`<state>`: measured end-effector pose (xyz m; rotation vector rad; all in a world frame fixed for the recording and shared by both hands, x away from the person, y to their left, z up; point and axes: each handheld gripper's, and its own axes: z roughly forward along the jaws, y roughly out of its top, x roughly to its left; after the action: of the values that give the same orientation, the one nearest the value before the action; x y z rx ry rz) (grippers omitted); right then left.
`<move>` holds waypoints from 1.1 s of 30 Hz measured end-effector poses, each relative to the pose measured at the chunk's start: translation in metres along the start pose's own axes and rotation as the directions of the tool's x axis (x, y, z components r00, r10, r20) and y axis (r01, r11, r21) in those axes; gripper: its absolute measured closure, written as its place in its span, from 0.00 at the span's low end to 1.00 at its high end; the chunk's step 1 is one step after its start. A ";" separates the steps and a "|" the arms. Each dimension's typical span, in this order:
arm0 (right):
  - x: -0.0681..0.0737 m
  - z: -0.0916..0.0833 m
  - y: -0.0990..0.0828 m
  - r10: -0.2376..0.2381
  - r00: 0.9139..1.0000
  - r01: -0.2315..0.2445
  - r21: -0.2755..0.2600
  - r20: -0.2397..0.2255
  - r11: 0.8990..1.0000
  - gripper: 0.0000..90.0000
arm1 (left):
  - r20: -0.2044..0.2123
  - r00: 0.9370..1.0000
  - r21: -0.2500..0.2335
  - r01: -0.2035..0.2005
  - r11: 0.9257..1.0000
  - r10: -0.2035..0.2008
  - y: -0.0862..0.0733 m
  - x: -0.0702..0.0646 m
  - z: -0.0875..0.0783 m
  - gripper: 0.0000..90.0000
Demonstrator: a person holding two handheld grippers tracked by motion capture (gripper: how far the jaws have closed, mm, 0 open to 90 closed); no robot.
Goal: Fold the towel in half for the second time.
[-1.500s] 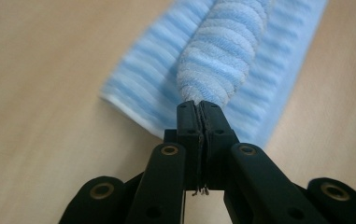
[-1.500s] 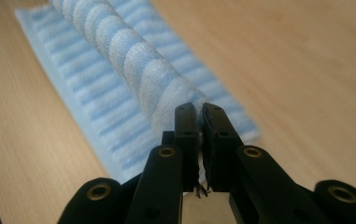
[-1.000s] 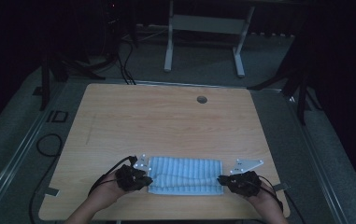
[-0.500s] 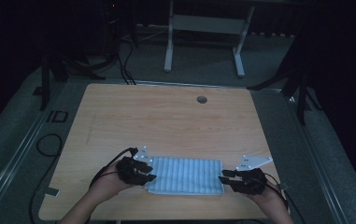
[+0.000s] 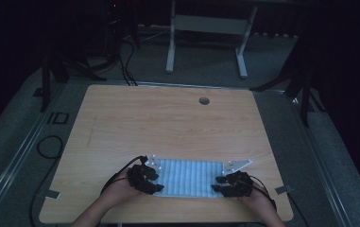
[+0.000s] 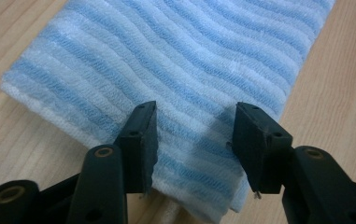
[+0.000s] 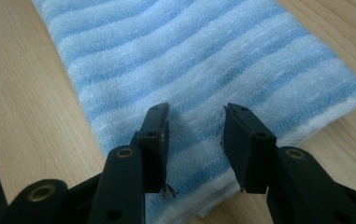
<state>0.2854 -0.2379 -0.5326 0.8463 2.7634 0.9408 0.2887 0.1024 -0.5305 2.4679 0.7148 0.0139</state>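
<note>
Wooden bench [image 5: 177, 123] is carrying the folded striped towel [image 5: 187, 177] flat at its near edge. Left gripper [image 5: 150, 182] and right gripper [image 5: 222, 184] sit at the towel's two ends, jaws just opening, spread and pinching nothing; the fold is being released, judged complete.

Looks like a lab or recording rig, not a home. Dark room, lit only over the wooden surface [image 5: 177, 127], which has a cable hole [image 5: 204, 100] like an office desk. Grey carpet floor [image 5: 21, 142], loose black cables [image 5: 125, 66] trailing off behind, a white metal stand frame [image 5: 206, 28] at the back, dark tripod-like legs [image 5: 305, 80] either side.
</note>
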 end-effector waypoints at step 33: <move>-0.062 0.053 0.085 0.014 1.000 -0.015 0.059 0.023 0.998 0.67 | -0.106 0.990 0.023 0.093 0.995 -0.090 0.017 0.082 -0.006 0.56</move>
<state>0.3916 -0.1875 -0.5298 0.8812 2.7820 0.8507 0.3666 0.1339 -0.5280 2.4733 0.8779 0.0997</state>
